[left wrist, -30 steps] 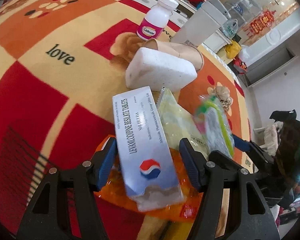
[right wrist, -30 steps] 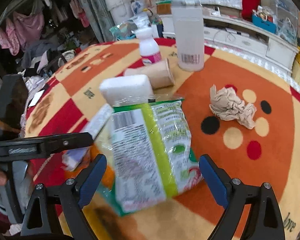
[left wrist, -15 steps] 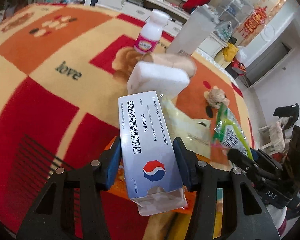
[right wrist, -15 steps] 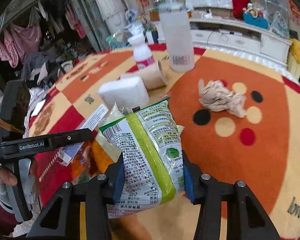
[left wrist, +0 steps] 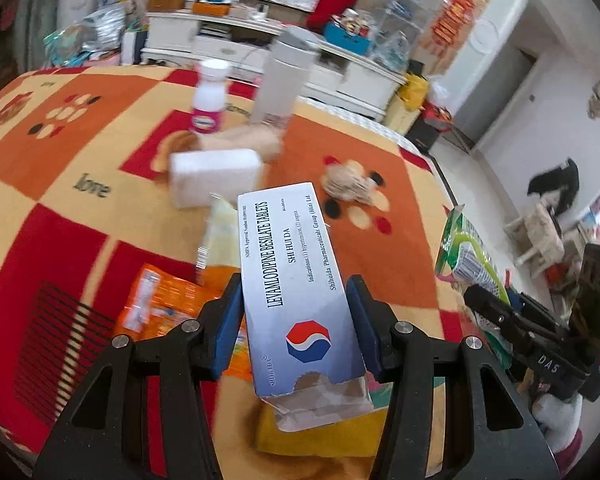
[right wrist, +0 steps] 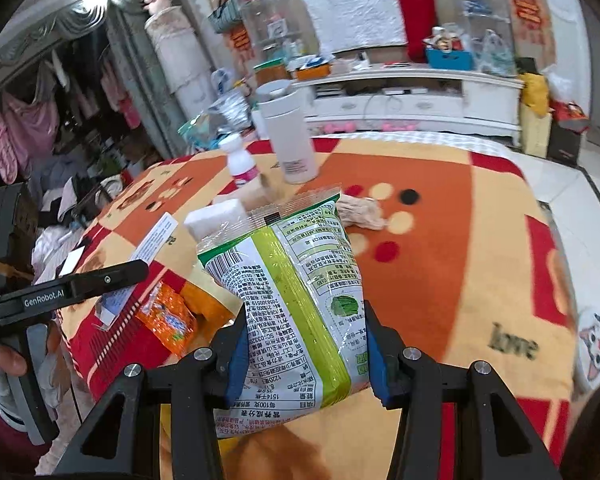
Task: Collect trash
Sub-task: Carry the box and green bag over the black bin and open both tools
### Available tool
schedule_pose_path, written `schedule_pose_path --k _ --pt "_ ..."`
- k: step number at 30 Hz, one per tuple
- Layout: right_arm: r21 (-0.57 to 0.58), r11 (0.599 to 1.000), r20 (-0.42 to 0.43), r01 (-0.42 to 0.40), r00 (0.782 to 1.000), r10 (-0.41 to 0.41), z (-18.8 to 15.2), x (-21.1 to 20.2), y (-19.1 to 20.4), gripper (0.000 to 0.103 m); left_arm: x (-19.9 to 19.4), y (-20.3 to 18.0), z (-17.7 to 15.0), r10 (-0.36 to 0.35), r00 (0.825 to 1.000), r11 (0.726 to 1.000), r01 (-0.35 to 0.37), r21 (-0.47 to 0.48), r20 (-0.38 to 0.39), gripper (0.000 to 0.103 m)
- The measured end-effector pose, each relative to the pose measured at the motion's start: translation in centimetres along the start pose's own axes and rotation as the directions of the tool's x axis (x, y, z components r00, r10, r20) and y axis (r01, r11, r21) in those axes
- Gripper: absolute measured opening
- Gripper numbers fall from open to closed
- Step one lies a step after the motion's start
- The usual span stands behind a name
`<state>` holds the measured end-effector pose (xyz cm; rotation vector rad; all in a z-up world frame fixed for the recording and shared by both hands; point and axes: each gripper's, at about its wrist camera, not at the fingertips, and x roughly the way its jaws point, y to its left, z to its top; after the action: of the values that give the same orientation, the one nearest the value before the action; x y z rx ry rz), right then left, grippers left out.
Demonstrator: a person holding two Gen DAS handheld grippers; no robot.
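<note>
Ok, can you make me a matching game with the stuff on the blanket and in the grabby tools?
Things:
1. tablet box
2. green snack bag
3. crumpled tissue
4. white bottle with pink label

Places:
A. standing upright beside the tall white tumbler
B. pinched in the right tool
C. lying loose on the blanket near the dots
D. pinched in the left tool

Pairs: 1-D, 2-B, 3-C, 4-A
</note>
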<state>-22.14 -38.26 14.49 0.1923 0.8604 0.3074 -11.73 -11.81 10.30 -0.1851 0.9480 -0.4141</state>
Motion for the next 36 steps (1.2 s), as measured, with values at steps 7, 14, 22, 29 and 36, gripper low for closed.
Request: schedule_pose_path --k 7,14,22,29,36 --pt "0.095 0.994 0.027 0.054 0.998 -0.057 -1.9 -3.2 -3.9 0.048 1.3 -5.4 -1.5 -0.024 0.999 0.994 0.026 0.102 -0.024 0.049" --pt "0.170 0.981 0.038 0.098 0.994 -0.105 -4.0 -5.8 -7.2 0.048 2.8 -10.0 -2.4 -0.051 0.997 0.981 0.060 0.183 -0.051 0.049" --pt "0.252 0.955 0.056 0.154 0.983 -0.173 -6.1 -9.1 -10.9 0.048 4.6 -14.8 -3.6 -0.083 0.992 0.960 0.104 0.262 -0.091 0.044" --pt "0.337 0.919 0.054 0.203 0.971 -0.235 -8.0 -11.5 -14.7 0.049 6.9 -18.0 -4.8 -0.087 0.987 0.940 0.126 0.317 -0.135 0.031" --pt "0.376 0.905 0.042 0.198 0.972 -0.230 -9.1 -11.9 -16.0 0.049 7.9 -16.6 -5.3 -0.092 0.976 0.949 0.147 0.281 -0.198 0.038"
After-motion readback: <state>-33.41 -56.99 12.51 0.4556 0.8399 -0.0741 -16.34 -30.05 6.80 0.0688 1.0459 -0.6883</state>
